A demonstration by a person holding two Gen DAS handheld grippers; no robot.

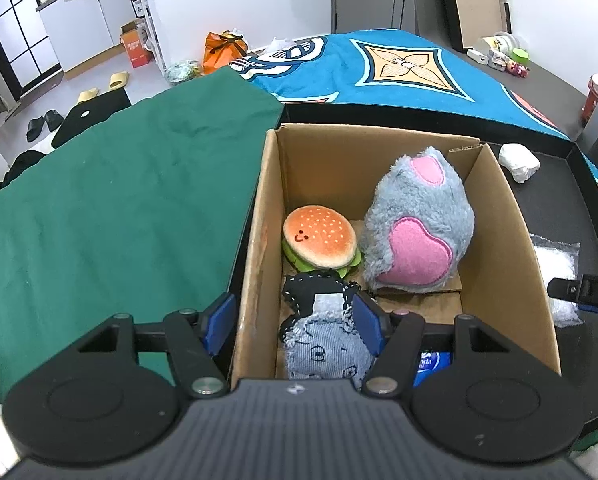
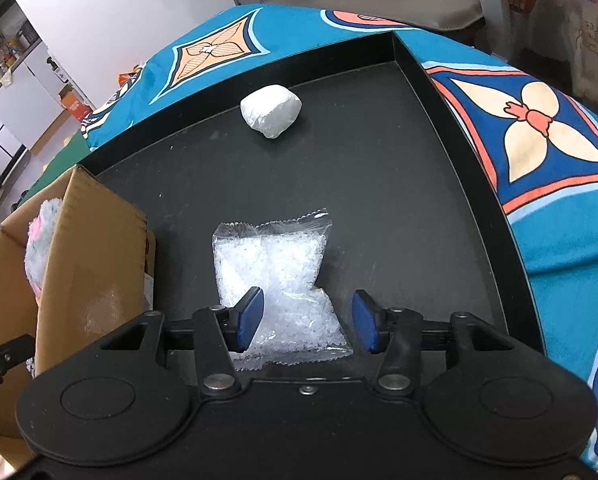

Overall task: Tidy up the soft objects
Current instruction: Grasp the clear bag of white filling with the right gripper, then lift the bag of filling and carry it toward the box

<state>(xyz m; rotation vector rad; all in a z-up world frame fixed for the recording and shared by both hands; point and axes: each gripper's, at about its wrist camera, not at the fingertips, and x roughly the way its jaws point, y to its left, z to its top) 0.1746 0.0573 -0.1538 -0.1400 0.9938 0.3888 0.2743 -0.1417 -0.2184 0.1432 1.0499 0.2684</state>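
Directly ahead of the right gripper (image 2: 308,322), whose spread fingers straddle its near end, the clear crinkly bead-filled bag (image 2: 277,282) lies lengthwise on the black tray (image 2: 419,208), while the left gripper (image 1: 295,320) gapes over the brown cardboard box (image 1: 515,240).

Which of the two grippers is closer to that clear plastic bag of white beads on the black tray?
The right gripper: it hangs open right over the clear plastic bag of white beads. The left gripper is over the cardboard box beside it.

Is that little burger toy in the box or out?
In: the plush hamburger sits inside the open cardboard box, beside the grey-and-pink plush paw.
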